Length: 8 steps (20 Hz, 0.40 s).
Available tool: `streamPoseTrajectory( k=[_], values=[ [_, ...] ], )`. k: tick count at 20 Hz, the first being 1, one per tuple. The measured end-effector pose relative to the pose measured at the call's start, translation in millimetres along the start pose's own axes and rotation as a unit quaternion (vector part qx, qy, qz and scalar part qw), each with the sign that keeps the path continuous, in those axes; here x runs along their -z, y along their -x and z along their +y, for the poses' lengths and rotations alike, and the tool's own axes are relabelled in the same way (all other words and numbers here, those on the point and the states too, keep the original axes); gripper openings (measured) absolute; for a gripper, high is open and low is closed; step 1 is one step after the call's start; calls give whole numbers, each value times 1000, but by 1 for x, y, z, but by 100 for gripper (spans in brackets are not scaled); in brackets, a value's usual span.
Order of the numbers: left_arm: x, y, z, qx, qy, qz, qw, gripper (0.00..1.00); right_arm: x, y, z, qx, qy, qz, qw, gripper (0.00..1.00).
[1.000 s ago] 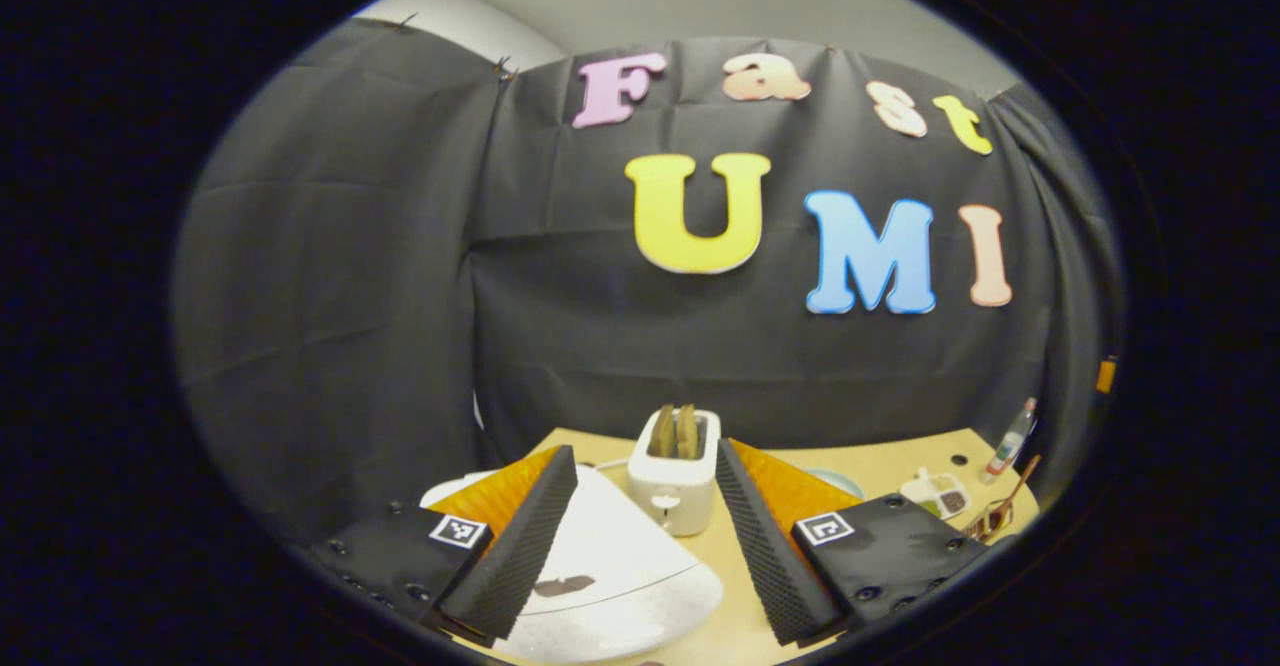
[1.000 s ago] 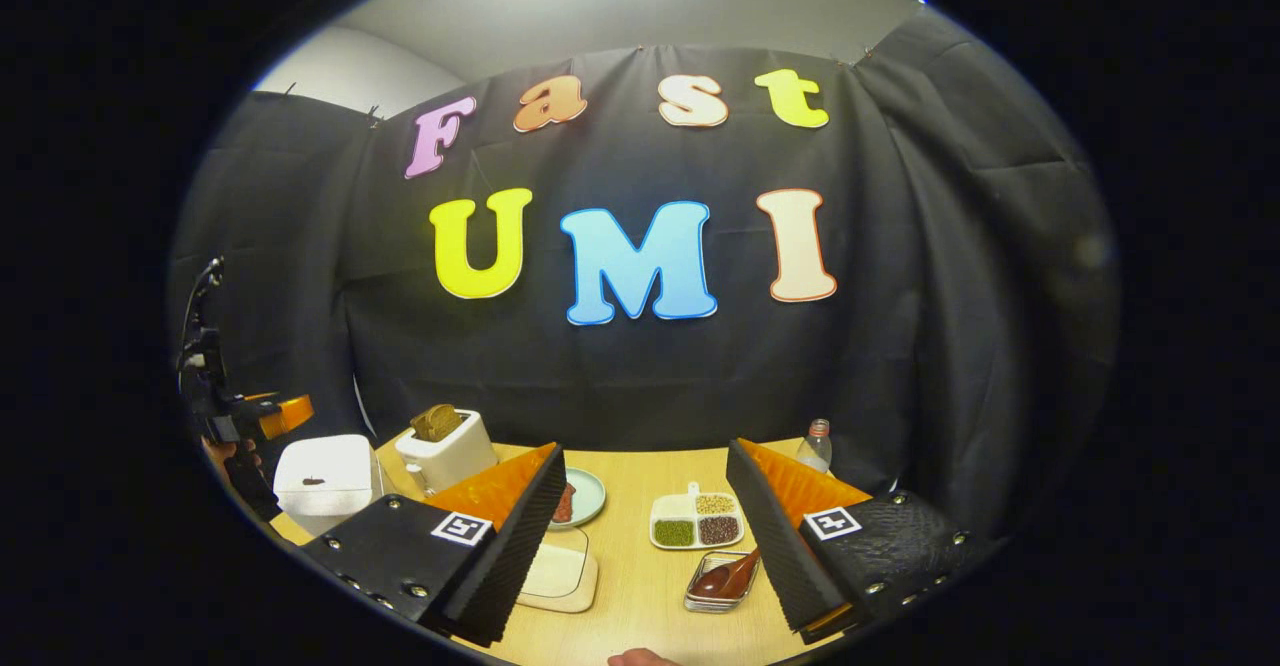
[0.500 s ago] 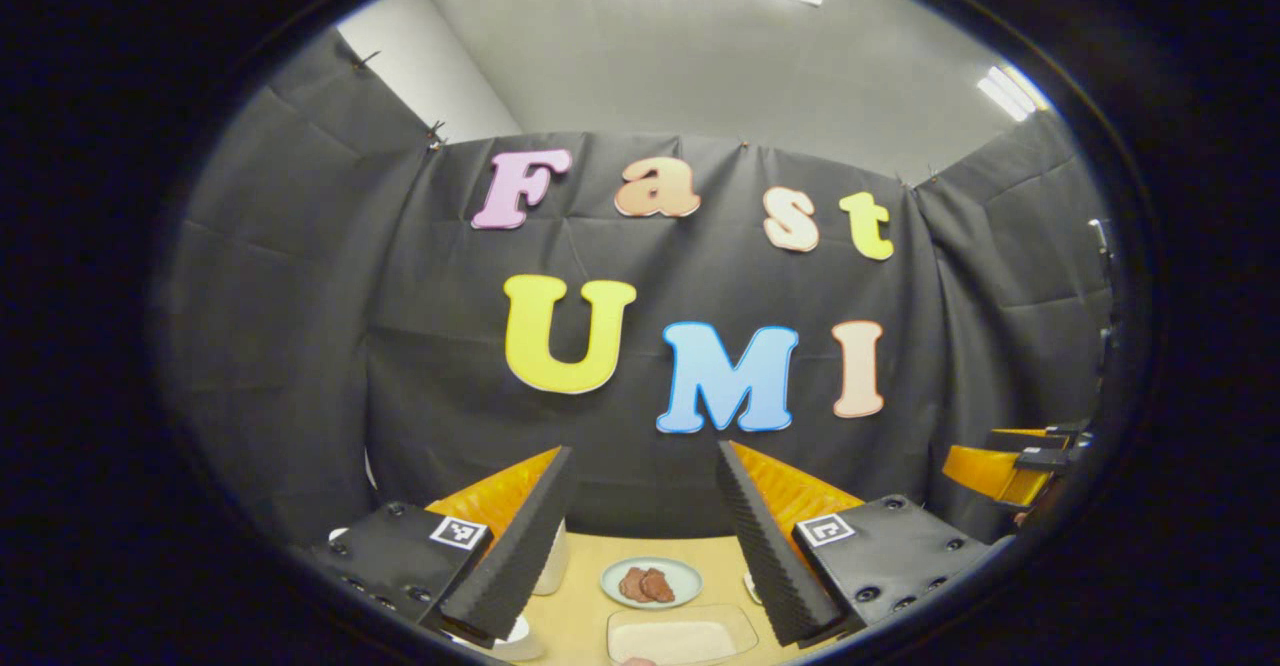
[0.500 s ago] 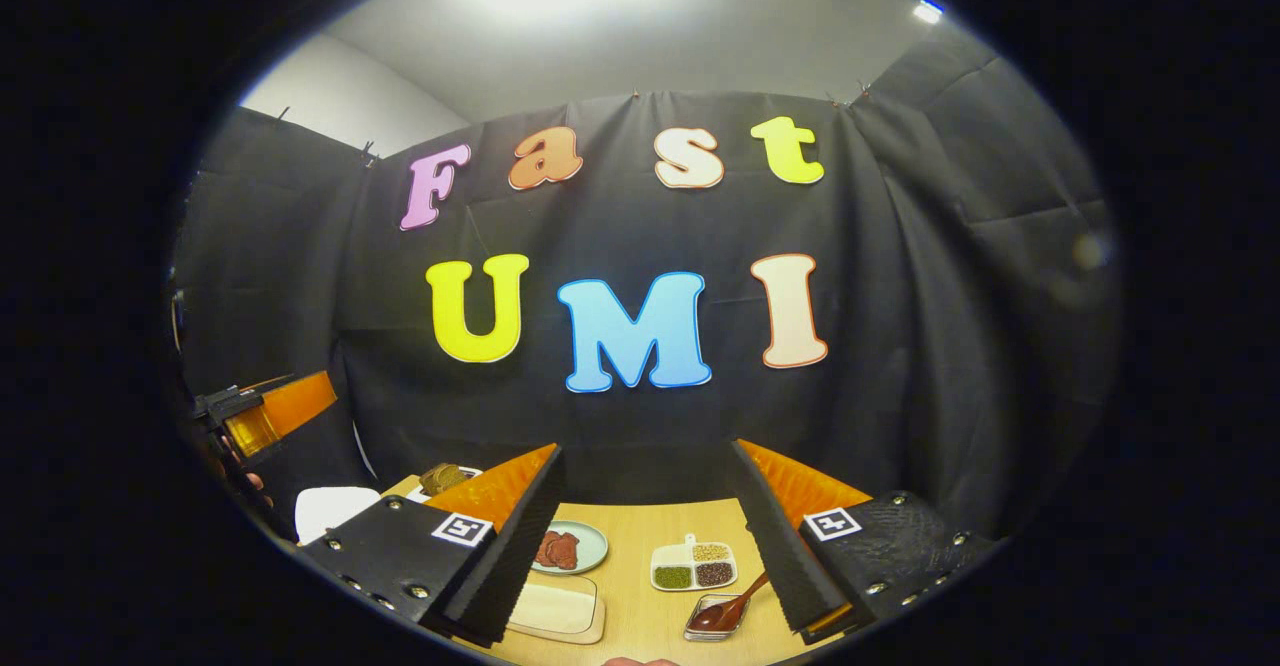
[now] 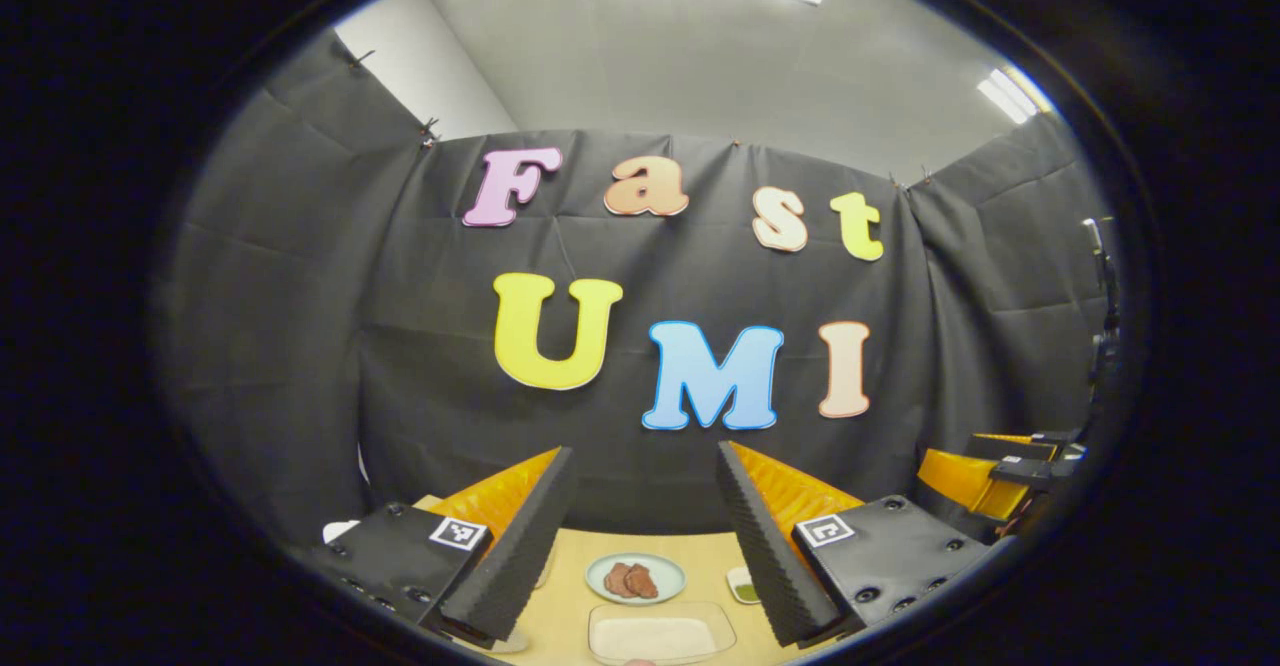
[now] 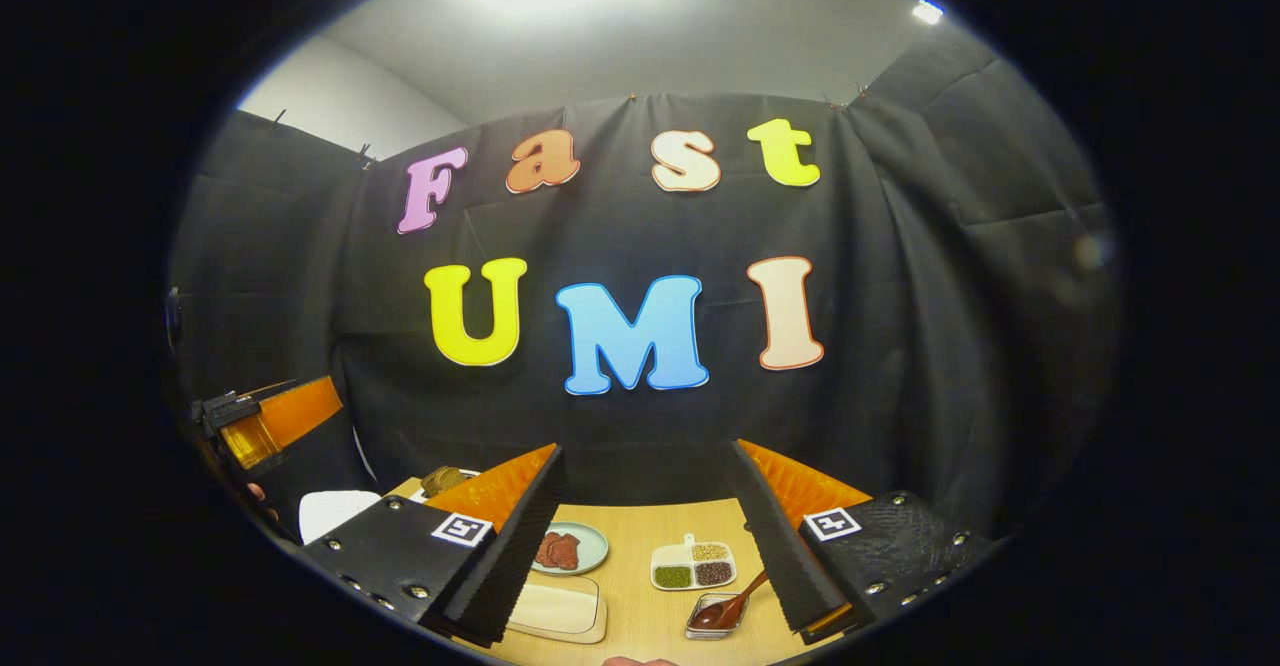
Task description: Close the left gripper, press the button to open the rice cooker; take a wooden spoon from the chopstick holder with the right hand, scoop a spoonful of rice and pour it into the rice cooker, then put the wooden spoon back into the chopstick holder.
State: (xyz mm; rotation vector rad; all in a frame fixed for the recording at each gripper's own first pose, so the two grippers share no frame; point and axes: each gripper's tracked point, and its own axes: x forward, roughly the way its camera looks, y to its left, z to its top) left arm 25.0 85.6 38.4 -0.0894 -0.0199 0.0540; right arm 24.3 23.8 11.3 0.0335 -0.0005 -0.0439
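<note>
Your wooden spoon lies bowl-down in the small clear holder just in front of the divided grain dish, and the white rice cooker sits well to that dish's left with its lid apparently down, though little of it is visible. That fits either the spoon waiting to be taken or the spoon put back and the cooker shut again. Your right gripper and left gripper both stand wide, holding nothing, raised above the tray of rice and the table.
</note>
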Motion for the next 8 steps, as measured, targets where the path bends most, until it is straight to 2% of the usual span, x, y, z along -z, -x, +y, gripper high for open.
streamPoseTrajectory(
  k=[4, 8],
  values=[
    [7, 3, 12, -9, 8, 9, 1000, 96, 4, 2, 4, -3, 3, 4, 1000, 98],
    [11, 3, 20, -3, 8, 21, 1000, 97, 2, 2, 10, 3, -4, 4, 1000, 98]
  ],
)
